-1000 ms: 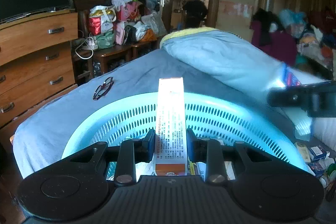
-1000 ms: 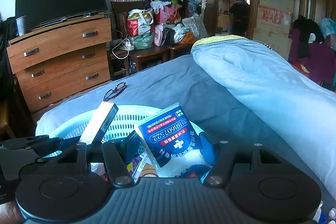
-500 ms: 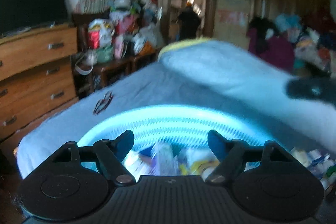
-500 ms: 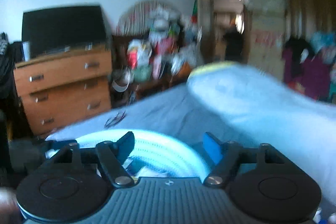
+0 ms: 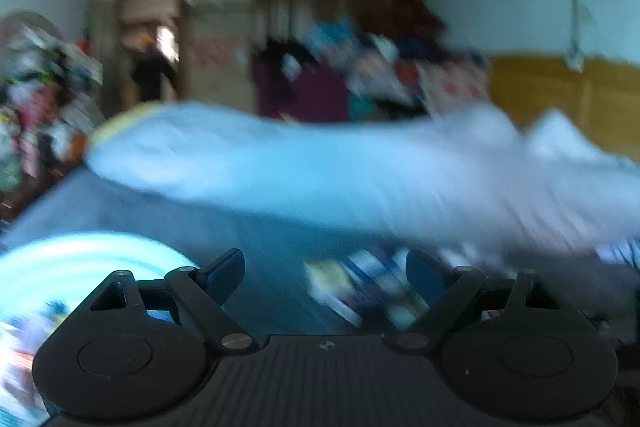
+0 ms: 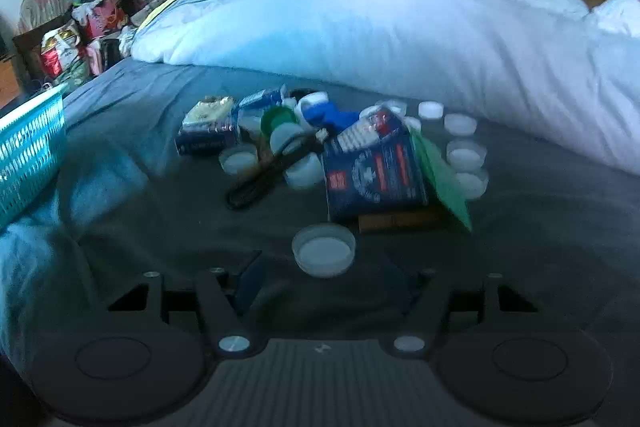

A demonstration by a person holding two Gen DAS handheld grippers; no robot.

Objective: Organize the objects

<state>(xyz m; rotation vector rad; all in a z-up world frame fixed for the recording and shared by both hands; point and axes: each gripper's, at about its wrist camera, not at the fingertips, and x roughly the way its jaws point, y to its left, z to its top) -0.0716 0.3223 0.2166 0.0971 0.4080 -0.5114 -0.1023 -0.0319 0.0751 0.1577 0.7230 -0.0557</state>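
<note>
Grey bedsheet [image 6: 168, 95], white duvet [image 6: 400, 27] behind. My right gripper [image 6: 322, 285] spread wide, empty, white cap [image 6: 323, 254] just ahead. My left gripper [image 5: 324, 273] wide, empty; basket [image 5: 80, 267] at left. Boxes and bottles heap [image 6: 340, 143] on sheet.

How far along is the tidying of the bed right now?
Some items already lie in the basket. Nothing is in hand: the left gripper and right gripper are both open and empty. Left on the bed are a white cap, a blue box, bottles and a black cord.
</note>
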